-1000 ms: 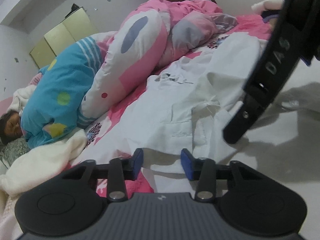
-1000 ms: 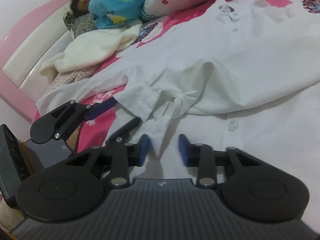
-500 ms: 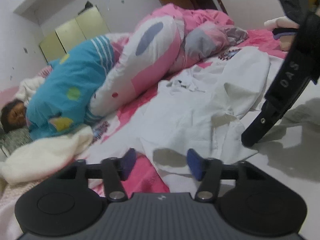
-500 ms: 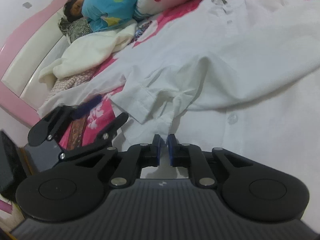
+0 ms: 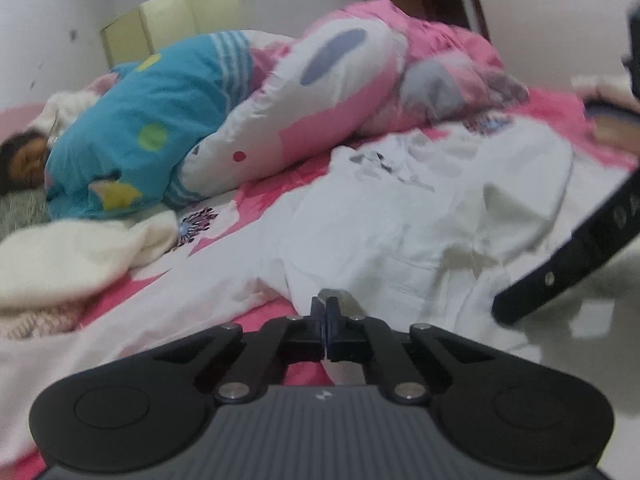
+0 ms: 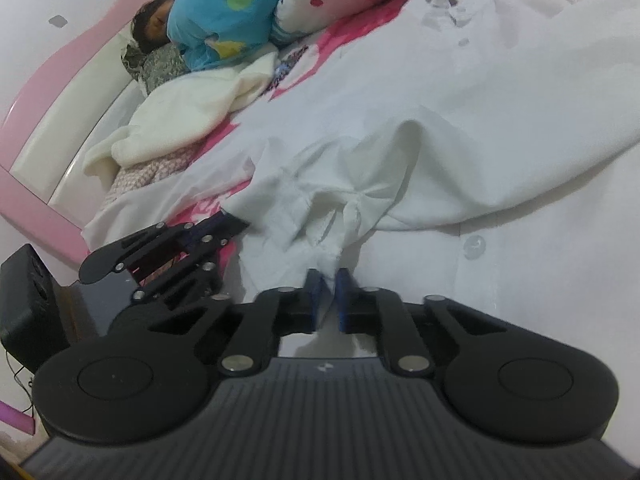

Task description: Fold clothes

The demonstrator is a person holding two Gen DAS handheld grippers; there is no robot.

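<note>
Right wrist view: right tool (image 6: 325, 280) nips the white shirt (image 6: 460, 128) hem, left tool (image 6: 224, 226) clamped on its left edge; shirt runs far-right.

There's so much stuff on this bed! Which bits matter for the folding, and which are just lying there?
Part of the job:
white shirt
left tongs, shut at its edge
right tongs, pinching its cloth

Just lying about:
pink-and-white quilt
blue quilt
sleeping child
cream blanket
</note>
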